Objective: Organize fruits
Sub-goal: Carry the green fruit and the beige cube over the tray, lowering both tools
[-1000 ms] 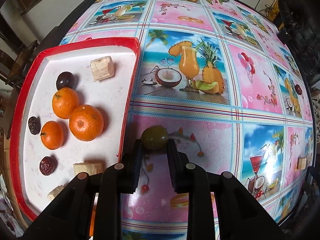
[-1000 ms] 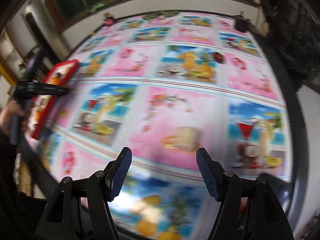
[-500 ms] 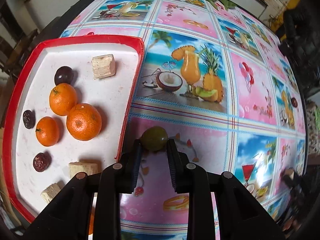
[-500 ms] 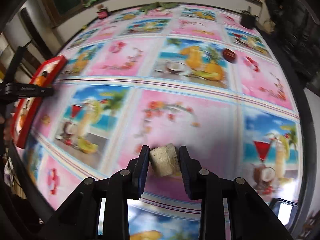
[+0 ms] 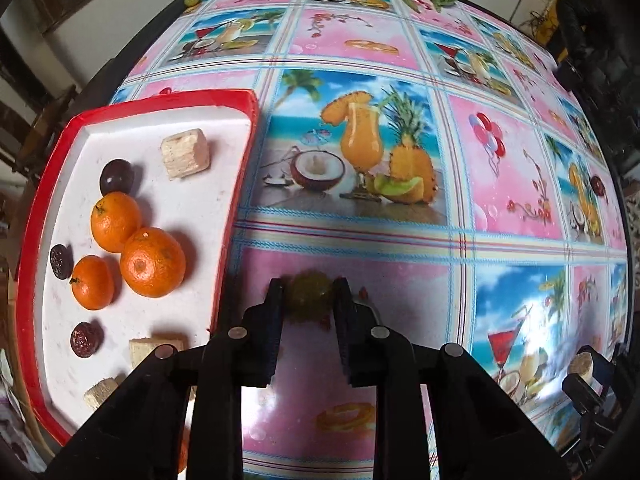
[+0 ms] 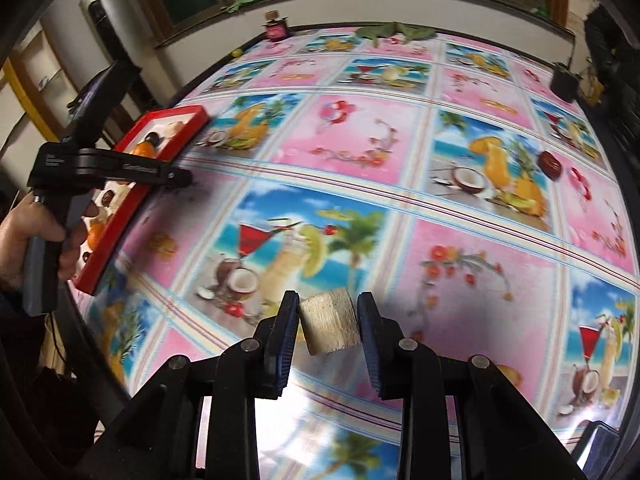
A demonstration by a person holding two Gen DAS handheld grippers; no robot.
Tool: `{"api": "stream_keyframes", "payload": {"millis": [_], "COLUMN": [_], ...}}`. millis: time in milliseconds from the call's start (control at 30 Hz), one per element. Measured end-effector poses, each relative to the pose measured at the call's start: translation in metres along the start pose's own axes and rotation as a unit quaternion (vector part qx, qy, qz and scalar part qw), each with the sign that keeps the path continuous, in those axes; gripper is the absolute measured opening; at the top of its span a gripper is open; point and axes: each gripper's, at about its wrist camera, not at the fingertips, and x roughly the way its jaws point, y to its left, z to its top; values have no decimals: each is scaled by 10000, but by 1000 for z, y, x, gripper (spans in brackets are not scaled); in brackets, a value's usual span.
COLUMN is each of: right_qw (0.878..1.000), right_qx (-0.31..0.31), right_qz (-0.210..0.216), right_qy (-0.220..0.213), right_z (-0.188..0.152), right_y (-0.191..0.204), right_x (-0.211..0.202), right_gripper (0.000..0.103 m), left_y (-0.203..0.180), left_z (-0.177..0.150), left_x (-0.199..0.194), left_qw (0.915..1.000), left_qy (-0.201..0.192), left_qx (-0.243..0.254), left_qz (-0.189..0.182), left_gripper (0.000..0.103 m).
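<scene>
— Since the green fruit (image 5: 310,294) is round and pinched only at the fingertips of the left claw (image 5: 309,300), just right of the red tray (image 5: 236,184) and above the worktop (image 5: 400,216), couldn't it squirt out?

— I think so. It looks blurred, and a slip would send it rolling across the slick cloth.

— And the right claw (image 6: 329,322)?

— It is closed on a tan block (image 6: 330,320), well away from the tray, so it has a long carry. The block sits tilted between the pads, so it may twist loose.

— Any trouble at the tray?

— The oranges (image 5: 152,262) crowd the near side; a drop there could knock them about.
</scene>
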Motion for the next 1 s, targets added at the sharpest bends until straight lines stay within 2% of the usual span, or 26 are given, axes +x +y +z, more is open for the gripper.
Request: {"api": "stream_keyframes", "payload": {"millis": [467,1000], "right_qw": [9989,9966], "right_qx": [-384,-729], "right_qz": [252,370], "right_qy": [50,-4], "right_z": [6,12], "right_y": [39,76], "right_x": [9,3], "right_gripper": [31,31], "left_y": [-17,-10], "left_z": [-56,-74], "left_x": [-25,-55], "left_qw": [9988,9977], "left_qy": [-135,-351], "left_qx": [458,544], "left_qz": [-124,-174], "left_gripper": [22,22]}}
